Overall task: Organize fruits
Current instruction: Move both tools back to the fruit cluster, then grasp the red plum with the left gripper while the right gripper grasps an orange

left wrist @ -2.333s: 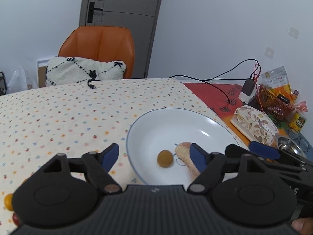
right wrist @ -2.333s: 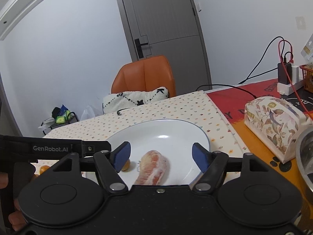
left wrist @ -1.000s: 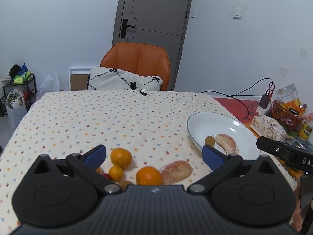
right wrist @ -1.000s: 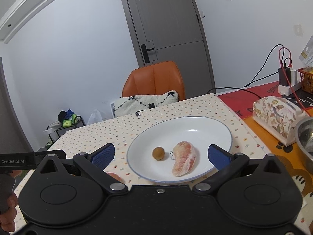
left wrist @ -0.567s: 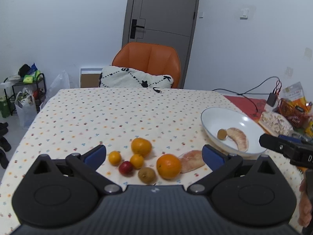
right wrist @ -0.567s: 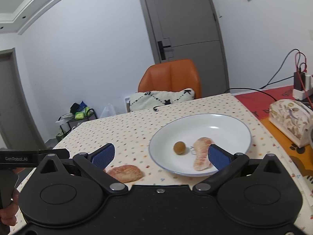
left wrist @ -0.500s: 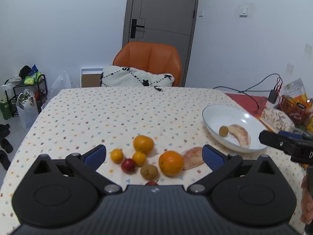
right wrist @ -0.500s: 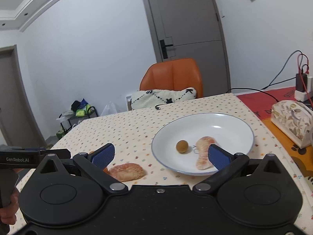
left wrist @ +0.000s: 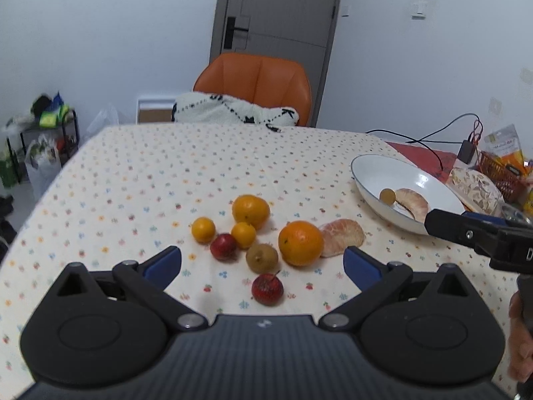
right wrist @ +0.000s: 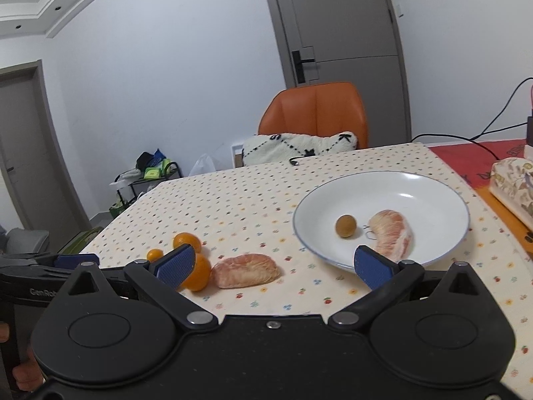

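Pomelo segment [right wrist: 246, 270], lying on the tablecloth beside the big orange [right wrist: 196, 272] with its long axis crosswise, is framed between the spread, empty right gripper [right wrist: 272, 265], nearer than the equally spread left gripper [left wrist: 262, 264].

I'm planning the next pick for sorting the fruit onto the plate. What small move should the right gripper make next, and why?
Probably ease the open, empty right gripper forward and down over the peeled pomelo segment on the tablecloth. It lies directly between the gripper's fingers, nearest the white plate, which already holds a matching segment and a small brown fruit.
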A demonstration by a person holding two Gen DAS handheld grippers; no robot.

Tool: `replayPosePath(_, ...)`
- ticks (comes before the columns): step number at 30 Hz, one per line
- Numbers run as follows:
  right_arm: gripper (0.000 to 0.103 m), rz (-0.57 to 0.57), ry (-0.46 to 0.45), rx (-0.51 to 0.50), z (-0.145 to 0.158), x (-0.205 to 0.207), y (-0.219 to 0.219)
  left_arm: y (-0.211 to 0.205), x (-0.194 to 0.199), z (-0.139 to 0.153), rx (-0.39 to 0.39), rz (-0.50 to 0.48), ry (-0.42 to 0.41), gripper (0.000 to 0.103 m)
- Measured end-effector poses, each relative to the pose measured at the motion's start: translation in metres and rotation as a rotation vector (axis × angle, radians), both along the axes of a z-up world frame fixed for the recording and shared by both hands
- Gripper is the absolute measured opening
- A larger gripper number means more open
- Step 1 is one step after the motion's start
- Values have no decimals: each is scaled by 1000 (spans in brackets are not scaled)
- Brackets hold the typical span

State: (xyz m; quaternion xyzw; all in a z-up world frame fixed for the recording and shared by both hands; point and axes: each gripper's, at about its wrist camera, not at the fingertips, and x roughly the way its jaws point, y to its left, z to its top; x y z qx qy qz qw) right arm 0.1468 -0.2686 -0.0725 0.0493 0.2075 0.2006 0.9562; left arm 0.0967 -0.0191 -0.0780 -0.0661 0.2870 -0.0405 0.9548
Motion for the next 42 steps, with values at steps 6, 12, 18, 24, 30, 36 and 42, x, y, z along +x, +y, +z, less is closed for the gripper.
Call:
replayPosePath(6,103,15,7,1,-3,1,10,4,3,-9,-18,-3,3,94)
replayPosePath(12,99,38,15,-1,-7,5,19,6,8,-18,-36,-12,28,71)
replayPosePath(18,89,82,47,6,-14,12,32,3,13,-28,-38,-29,52,54)
replayPosePath(24,78,124,77,12,-18,20,45,10,15,-34,-51,-25,60,23)
replayPosePath(30,69,160,113,-4,-26,31,62,26,15,-33,-79,4,61,23)
replayPosePath(36,54,194,148,-10,-32,39,76,37,14,-30,-94,18,43,23)
replayPosePath(42,44,196,182,24,-39,50,77,40,20,-32,-96,24,34,23)
